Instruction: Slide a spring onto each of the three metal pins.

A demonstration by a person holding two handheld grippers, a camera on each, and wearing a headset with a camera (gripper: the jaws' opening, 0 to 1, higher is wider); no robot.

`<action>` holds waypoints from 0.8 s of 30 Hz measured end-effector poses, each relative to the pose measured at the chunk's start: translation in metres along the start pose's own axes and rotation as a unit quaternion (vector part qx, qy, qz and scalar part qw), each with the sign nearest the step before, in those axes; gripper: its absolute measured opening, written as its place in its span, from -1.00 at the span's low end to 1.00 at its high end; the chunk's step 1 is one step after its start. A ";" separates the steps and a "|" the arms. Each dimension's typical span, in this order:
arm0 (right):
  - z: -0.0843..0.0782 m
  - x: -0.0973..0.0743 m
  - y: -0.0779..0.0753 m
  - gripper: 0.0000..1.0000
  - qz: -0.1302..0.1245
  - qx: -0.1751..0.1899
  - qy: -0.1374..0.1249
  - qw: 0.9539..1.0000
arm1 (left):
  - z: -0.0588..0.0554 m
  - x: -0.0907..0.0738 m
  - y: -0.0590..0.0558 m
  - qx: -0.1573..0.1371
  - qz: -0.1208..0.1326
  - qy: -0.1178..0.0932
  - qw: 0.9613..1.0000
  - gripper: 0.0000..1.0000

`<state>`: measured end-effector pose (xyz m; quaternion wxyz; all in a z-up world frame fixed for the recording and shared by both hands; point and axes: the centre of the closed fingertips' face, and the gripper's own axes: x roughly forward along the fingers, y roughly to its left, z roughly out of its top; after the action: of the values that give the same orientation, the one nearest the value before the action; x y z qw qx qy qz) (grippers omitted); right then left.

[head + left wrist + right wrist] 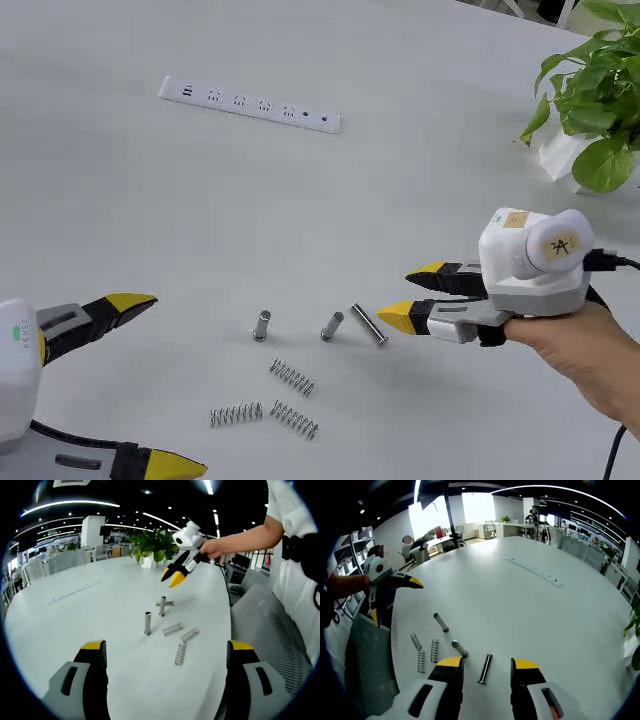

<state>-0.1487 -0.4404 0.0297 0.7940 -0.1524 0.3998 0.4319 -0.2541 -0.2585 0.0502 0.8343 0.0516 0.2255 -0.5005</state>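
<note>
The white table (300,200) is broad and mostly bare, with open surface on every side of the parts. A potted plant (595,110) stands at its far right edge. A white power strip (250,103) lies toward the far side, well apart from the work.

The left gripper (175,382) hangs over the near left of the table, its yellow-tipped fingers (130,300) spread wide and empty. The right gripper (405,295), held in a hand (575,350) coming from the right, has its fingers parted more narrowly and holds nothing. Their tips are just beside the lying pin (368,325).

Three short silver-grey metal pins form a row. The left pin (262,325) and the middle pin (332,326) stand on end. The lying pin rests flat close by the middle one; whether they touch I cannot tell.

Three small wire coils lie loose between that row and the table's near edge, apart from the pins. The first spring (292,377) is nearest the pins. The left spring (236,414) and the right spring (294,420) lie just beyond it.
</note>
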 end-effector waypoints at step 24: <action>-0.021 0.052 -0.002 -0.67 -0.016 0.007 0.097 0.995 | -0.006 0.000 0.006 -0.022 0.003 -0.013 1.000 0.98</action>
<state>-0.1420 -0.4246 -0.0233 0.7591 -0.1942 0.4757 0.3997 -0.2509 -0.2540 0.0436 0.8397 0.0273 0.2261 -0.4930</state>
